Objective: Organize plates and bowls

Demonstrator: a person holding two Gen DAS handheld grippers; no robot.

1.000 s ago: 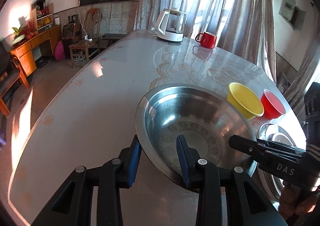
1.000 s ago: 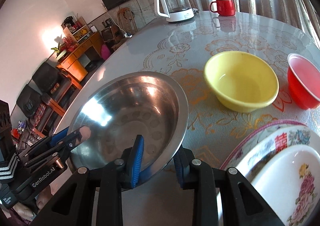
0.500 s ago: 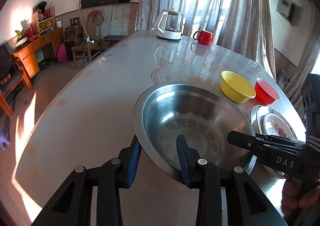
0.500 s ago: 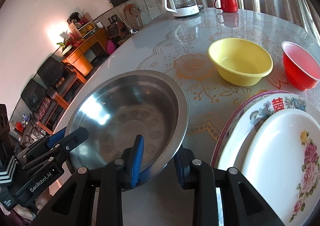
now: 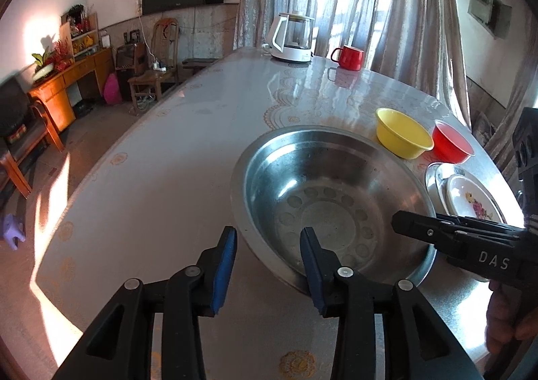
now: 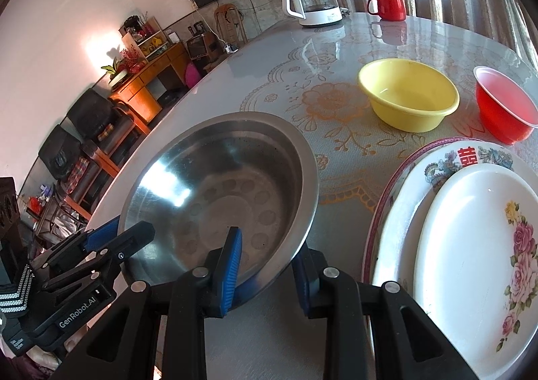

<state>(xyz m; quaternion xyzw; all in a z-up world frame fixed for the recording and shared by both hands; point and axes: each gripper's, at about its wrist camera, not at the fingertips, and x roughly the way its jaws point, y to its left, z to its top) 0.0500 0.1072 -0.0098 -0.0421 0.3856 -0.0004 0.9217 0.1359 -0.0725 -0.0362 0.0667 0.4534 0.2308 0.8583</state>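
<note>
A large steel basin [image 5: 329,198] [image 6: 222,198] sits on the table [image 5: 161,185]. My left gripper [image 5: 267,262] is open, one finger outside the near rim and one inside; it is seen at the basin's left rim in the right wrist view [image 6: 131,238]. My right gripper [image 6: 267,265] is open and straddles the opposite rim, one finger inside and one outside; it also shows in the left wrist view [image 5: 403,222]. A yellow bowl [image 6: 408,97] [image 5: 401,131] and a red bowl [image 6: 504,104] [image 5: 452,144] stand beyond. Stacked flowered plates [image 6: 470,245] [image 5: 470,198] lie at the right.
A glass kettle [image 5: 292,38] [image 6: 312,0] and a red mug [image 5: 349,57] [image 6: 386,6] stand at the table's far end by the curtains. A chair, wooden cabinet and TV are off the table's left side.
Both grippers have pulled back with the basin toward the near edge of the table and away from the yellow bowl. The jaws of both have widened around the rim.
</note>
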